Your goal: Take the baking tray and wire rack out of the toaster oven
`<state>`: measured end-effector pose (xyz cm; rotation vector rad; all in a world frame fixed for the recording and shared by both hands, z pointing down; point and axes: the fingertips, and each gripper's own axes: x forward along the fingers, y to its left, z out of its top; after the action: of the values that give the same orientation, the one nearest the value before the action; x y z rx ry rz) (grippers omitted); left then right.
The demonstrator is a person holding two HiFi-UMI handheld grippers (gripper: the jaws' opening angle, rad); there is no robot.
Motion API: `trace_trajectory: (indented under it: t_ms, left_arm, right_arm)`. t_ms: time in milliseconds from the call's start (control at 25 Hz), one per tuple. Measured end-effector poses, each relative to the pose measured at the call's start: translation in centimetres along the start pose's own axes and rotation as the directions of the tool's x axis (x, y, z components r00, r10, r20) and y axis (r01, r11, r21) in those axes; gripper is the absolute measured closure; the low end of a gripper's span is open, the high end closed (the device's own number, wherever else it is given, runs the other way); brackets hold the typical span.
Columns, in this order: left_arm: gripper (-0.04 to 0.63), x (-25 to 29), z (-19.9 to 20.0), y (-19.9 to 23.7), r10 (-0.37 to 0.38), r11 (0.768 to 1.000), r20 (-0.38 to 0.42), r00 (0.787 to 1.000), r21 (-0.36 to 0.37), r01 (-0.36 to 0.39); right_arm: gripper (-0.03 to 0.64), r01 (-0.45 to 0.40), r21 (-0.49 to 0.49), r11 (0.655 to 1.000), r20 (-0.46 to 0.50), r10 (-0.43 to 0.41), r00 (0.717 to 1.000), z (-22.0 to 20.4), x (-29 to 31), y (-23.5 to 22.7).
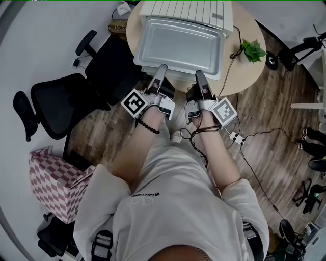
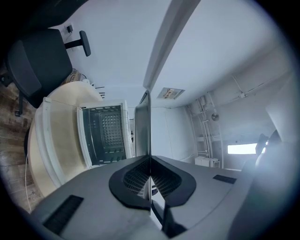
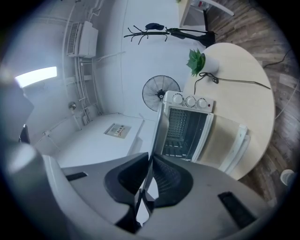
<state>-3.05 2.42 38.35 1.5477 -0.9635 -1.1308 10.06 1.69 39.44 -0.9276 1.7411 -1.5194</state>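
The first step is all but done: the baking tray (image 1: 181, 45) is already out of the toaster oven (image 1: 189, 9) and is held in the air over the oven's front, above the round tabletop (image 1: 248, 76). The left gripper (image 1: 162, 68) has its fingers (image 2: 135, 179) clenched on the left part of the tray's near rim, with the thin metal edge running straight out between them in the left gripper view. The tray is a shallow, silvery rectangle with rounded corners and a raised rim. It is empty and lies close to level. The right gripper (image 1: 199, 74) is likewise clamped on the right part of the same rim. Both gripper views look past the tray into the open, dark oven cavity. A few bars show low inside it, which may be the wire rack, though I cannot tell for sure. The next move, as I judge it, is to carry the tray aside with both hands level, since a grip on one rim alone lets the far edge sag. It can then go down on a bare part of the tabletop before returning for the rack.
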Motion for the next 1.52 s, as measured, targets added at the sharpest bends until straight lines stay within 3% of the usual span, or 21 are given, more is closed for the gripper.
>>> trace_trajectory:
  t_ms: [400, 720, 1520]
  left_arm:
    - [0.592, 3.3, 1.4, -1.6, -0.055, 0.999, -0.002, 0.999, 0.001, 0.055]
    - [0.592, 10.3, 3.6, 0.0, -0.057, 0.998, -0.023, 0.998, -0.040, 0.056]
    - [0.591, 21.7, 6.6, 4.3, -0.019, 0.999, -0.058, 0.998, -0.035, 0.017]
  right_arm:
    - [0.588, -0.055, -0.050, 0.997, 0.013, 0.056, 0.998, 1.7, 3.0, 2.5]
    - [0.588, -0.033, -0.074, 0.997, 0.053, 0.037, 0.998, 5.4, 9.3, 2.2]
    - [0.586, 0.030, -0.109, 0.994, 0.090, -0.020, 0.996, 11.8, 19.2, 0.1]
